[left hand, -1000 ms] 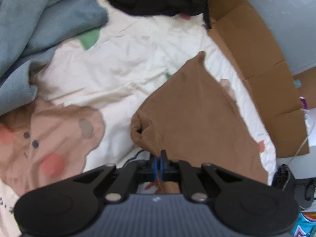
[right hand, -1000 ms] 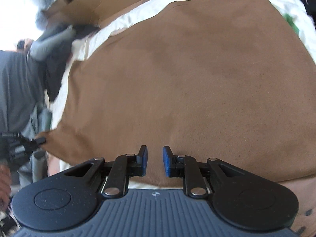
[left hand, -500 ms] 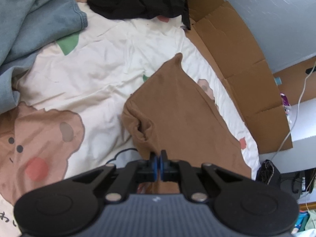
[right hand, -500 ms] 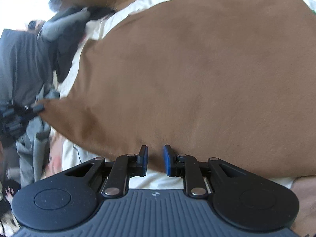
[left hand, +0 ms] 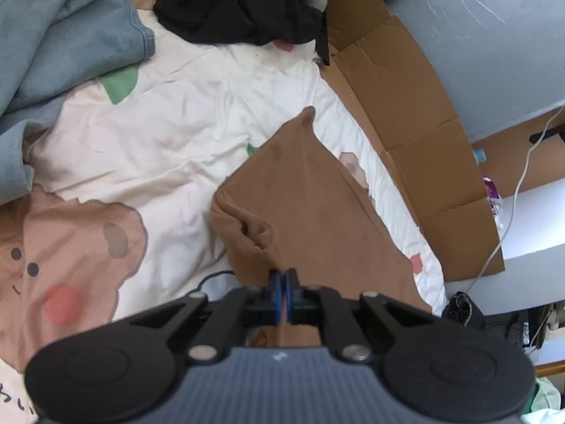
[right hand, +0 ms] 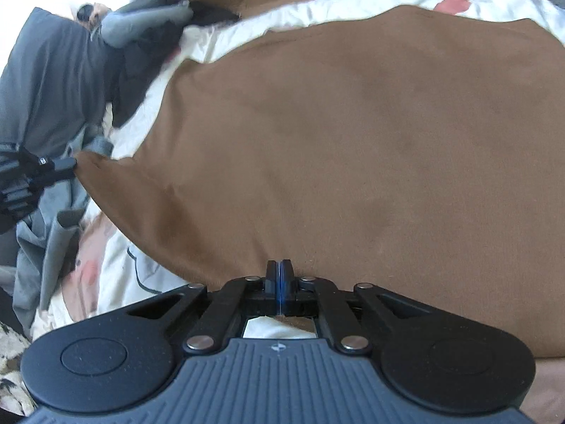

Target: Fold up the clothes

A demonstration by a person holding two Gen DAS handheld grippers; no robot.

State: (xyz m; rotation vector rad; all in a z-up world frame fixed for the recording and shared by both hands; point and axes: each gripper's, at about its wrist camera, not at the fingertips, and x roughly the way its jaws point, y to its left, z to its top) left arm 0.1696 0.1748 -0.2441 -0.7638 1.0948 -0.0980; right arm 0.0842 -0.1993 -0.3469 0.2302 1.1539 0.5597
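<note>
Cloth of this kind looks light, soft and limp, so the brown garment (right hand: 353,134) will likely sag and drag wherever it is not held; edges and corners are the sensible places to take it. It spreads ahead of both tongs over a cream printed sheet (left hand: 197,134), matte and faintly fuzzy, one far corner drawn to a point. The left gripper (left hand: 281,291) has its blue pads pressed together on a bunched, puckered fold at the garment's near edge. The right gripper (right hand: 279,279) is pinched tight on the near hem, a scrap of brown showing behind its jaws. Far to its left, the left gripper's black tip (right hand: 60,166) meets a tapered corner of the same cloth. Beyond the left tongs lie a blue-grey garment (left hand: 63,35), a crumpled black garment (left hand: 240,3) and flat cardboard (left hand: 416,116).
</note>
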